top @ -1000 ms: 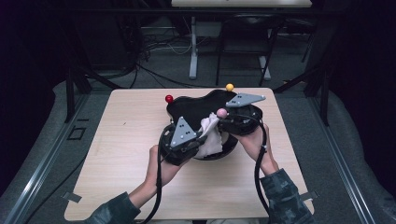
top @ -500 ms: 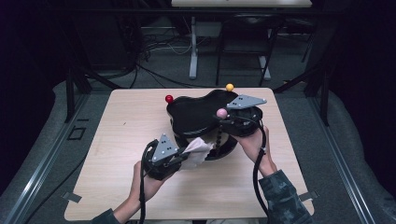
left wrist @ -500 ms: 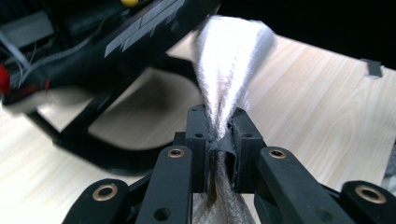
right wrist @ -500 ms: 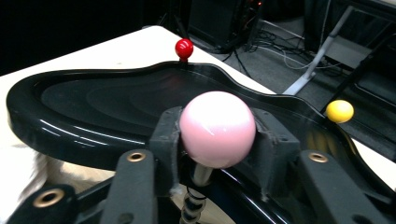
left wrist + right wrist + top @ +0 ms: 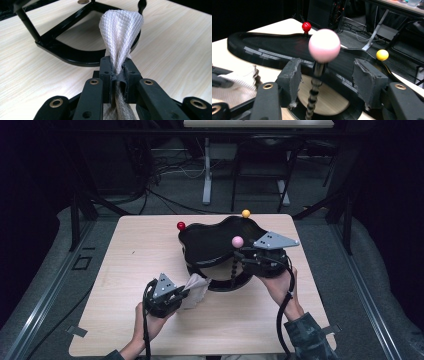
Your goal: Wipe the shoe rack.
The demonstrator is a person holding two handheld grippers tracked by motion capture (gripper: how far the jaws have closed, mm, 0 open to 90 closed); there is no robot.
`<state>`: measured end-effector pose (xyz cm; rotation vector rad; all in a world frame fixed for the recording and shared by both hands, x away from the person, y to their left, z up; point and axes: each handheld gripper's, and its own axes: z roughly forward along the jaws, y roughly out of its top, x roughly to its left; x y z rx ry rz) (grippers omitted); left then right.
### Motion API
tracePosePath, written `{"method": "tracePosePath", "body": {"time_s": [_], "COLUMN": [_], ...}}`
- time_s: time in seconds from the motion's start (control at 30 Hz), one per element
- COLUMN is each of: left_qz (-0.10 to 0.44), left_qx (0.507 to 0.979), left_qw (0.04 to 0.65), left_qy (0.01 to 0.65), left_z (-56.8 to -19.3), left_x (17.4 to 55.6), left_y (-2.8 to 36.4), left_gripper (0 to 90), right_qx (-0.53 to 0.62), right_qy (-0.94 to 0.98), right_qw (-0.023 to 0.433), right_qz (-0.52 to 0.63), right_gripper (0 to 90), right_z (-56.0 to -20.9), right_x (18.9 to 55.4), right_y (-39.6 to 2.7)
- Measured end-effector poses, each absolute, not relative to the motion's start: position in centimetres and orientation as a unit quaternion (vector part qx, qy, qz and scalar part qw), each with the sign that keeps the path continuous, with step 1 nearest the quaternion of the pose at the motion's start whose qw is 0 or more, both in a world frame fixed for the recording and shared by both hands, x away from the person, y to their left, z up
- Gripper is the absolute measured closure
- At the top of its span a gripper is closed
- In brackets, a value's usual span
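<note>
The room beyond the table was dark, with black frame legs, loose cables on a grey floor and the foot of a pale desk at the back. The table (image 5: pixel 125 270) itself was light wood grain, bare apart from the work. On it stood a black stand (image 5: pixel 212 242): a wavy-edged top tray carried on a ringed base, with a red ball (image 5: pixel 181 226), a yellow ball (image 5: pixel 245 213) and a pink ball (image 5: pixel 237 241) on stalks at its corners. The white cloth (image 5: pixel 120 32), a waffle-weave rag, was clamped tight in the left gripper (image 5: pixel 175 296), jaws pressed together on a twisted neck of fabric; it hung just beside the front of the base, its free end touching or nearly touching the ring. The right gripper (image 5: pixel 329 82) sat at the right side of the stand with the pink ball's beaded stalk (image 5: pixel 313 97) between its jaws. Those jaws had just been opening and stood clear of the stalk on both sides, so nothing was held there. Judgement: the wiping pass on the stand looked finished or paused, the cloth being drawn off toward the near edge while the steadying hand let go. The next move likely called for setting the cloth down on bare wood, or carrying it back without snagging the weave on a stalk; the right gripper needed to back off straight to avoid knocking the pink ball.
</note>
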<state>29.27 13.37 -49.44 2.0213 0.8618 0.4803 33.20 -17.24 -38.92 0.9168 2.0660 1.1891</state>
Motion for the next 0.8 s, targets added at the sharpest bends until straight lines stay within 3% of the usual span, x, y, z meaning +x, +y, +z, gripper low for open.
{"method": "tracePosePath", "body": {"time_s": [0.33, 0.57, 0.8], "left_qz": [0.196, 0.201, 0.2], "left_qx": [0.81, 0.802, 0.802], "left_qw": [0.423, 0.431, 0.433], "left_qy": [0.357, 0.362, 0.36], "left_z": [-51.5, -52.4, -53.6], "left_x": [29.8, 30.4, 30.9], "left_y": [12.6, 11.5, 9.7], "left_gripper": [80.5, 80.5, 80.4], "right_qx": [0.356, 0.377, 0.382], "right_qy": [0.759, 0.769, 0.761], "right_qw": [0.285, 0.258, 0.277], "right_qz": [0.464, 0.447, 0.446], "right_gripper": [45.2, 46.3, 51.4], "right_z": [-42.4, -46.4, -47.2], "right_x": [30.9, 31.9, 32.8], "right_y": [-18.6, -17.7, -16.0]}}
